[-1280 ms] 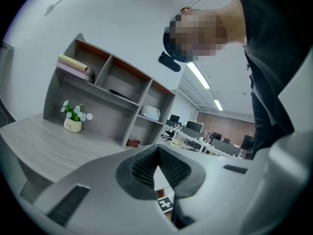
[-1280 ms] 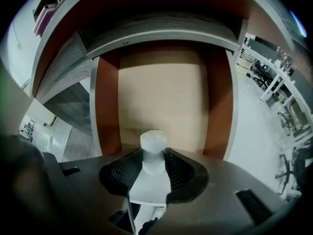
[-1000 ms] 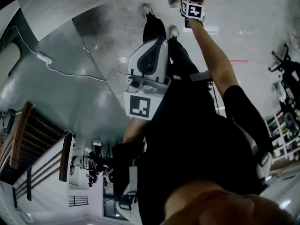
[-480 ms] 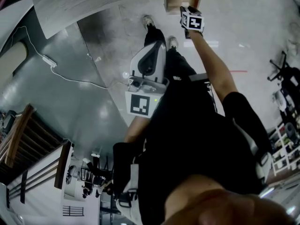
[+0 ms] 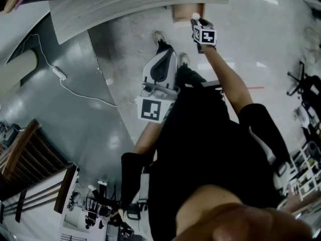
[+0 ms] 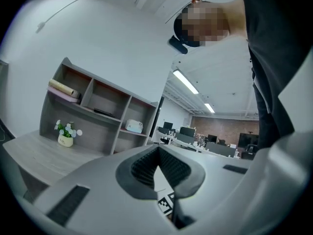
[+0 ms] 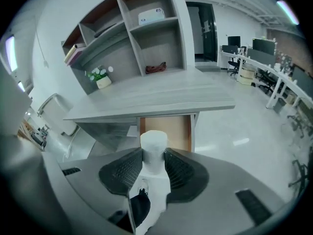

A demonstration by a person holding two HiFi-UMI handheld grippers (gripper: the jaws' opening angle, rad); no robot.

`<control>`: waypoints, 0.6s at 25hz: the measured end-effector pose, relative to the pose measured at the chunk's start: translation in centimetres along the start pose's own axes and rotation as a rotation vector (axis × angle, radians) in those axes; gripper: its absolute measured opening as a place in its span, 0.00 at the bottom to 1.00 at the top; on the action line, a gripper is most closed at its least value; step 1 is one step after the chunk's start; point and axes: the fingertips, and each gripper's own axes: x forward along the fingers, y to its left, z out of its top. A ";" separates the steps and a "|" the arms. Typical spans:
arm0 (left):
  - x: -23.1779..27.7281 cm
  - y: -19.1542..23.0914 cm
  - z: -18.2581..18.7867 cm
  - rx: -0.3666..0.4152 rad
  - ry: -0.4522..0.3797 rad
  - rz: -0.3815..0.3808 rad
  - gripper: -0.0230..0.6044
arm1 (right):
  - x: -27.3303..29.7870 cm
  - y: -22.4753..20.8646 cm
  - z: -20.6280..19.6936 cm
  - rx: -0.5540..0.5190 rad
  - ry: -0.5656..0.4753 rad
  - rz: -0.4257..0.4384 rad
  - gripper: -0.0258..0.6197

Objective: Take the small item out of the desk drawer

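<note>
**entry: drawer retrieval, judged near its end**

- **right claw** (image 7: 154, 156): closed on a small white cylinder (image 7: 154, 140). the cylinder stands upright between the ribbed pads, its top poking above them. in the head view your right arm is stretched forward, with the claw just in front of the drawer.
- **small white cylinder**: off the ground in your grip. it looks to be out in front of the drawer rather than inside it (i take it for the item the task means).
- **drawer** (image 7: 179, 131): pulled out under the surface (image 7: 161, 99). the part of its wooden floor that shows is bare; the rest is hidden behind the cylinder and the claw.
- **left claw** (image 6: 159, 153): closed, with the pads meeting at the tips and nothing between them. it is held low by your body, tilted up toward the room and ceiling, and has no part in the job.
- **on the surface**: a shelf unit (image 7: 139, 38) and a small pot of flowers (image 7: 102, 81), both well apart from the drawer.

**progress**: the item appears lifted clear, so the taking-out looks done in substance. what may be left is drawing it fully away and setting it down somewhere, and perhaps shutting the drawer, though the task names neither. the cylinder is smooth and round and could slip, so grip it squarely.
</note>
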 end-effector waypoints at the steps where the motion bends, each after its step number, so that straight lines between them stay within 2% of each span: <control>1: -0.3 -0.4 0.2 0.003 -0.008 -0.003 0.03 | -0.7 0.2 0.1 -0.004 -0.010 0.007 0.25; 8: -2.9 -4.0 2.6 0.054 -0.078 0.001 0.03 | -6.5 1.7 0.7 -0.013 -0.088 0.076 0.25; 15: -6.4 -8.1 4.6 0.108 -0.152 0.048 0.03 | -11.7 2.4 1.1 -0.063 -0.166 0.130 0.25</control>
